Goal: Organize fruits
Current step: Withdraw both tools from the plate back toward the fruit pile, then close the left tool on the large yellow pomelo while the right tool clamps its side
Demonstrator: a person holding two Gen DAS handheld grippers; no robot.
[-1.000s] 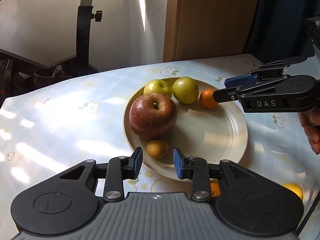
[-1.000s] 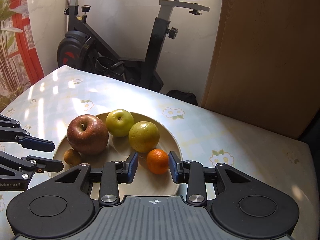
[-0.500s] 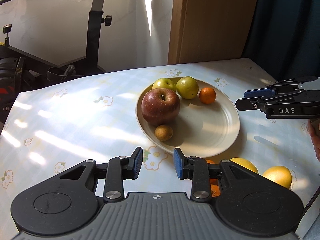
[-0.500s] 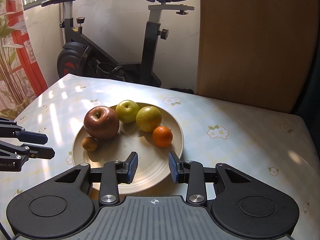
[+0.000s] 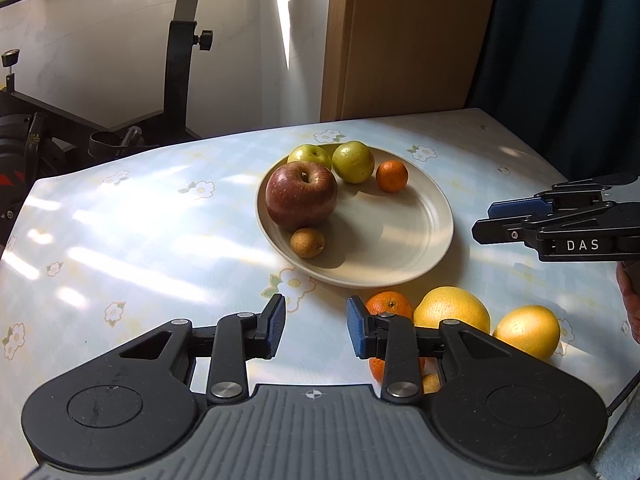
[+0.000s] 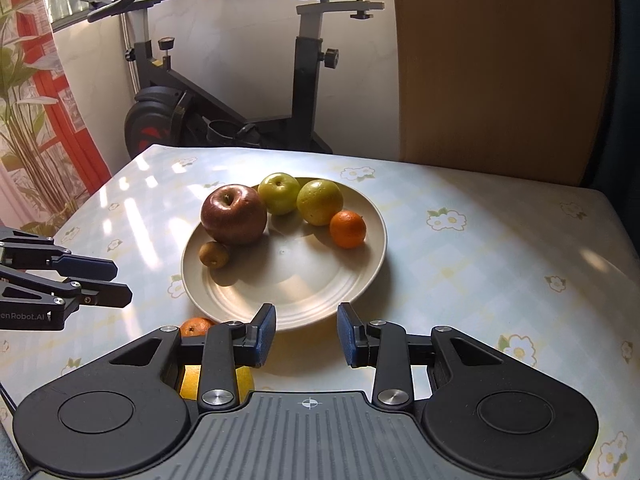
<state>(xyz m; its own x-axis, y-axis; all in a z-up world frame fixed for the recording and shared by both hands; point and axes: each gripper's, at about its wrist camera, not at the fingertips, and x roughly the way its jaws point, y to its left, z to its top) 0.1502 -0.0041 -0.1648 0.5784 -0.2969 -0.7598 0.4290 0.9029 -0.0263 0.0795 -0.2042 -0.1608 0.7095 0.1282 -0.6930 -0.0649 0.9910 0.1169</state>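
Beside left gripper [image 5: 316,330] right finger: loose orange [image 5: 387,304], near plate [image 5: 436,252]; left nearer. Both grippers, right gripper [image 6: 306,335] too, gape empty.

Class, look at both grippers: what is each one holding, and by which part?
Nothing. The left gripper and right gripper are both open and empty; the fruit lies untouched.

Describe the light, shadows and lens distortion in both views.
Left wrist view: sun streaks glare across the tablecloth; the red apple throws a shadow onto the plate; fisheye bends the table edge. Right wrist view: bright patches left of the plate, the doorframe bows, focus sharp.
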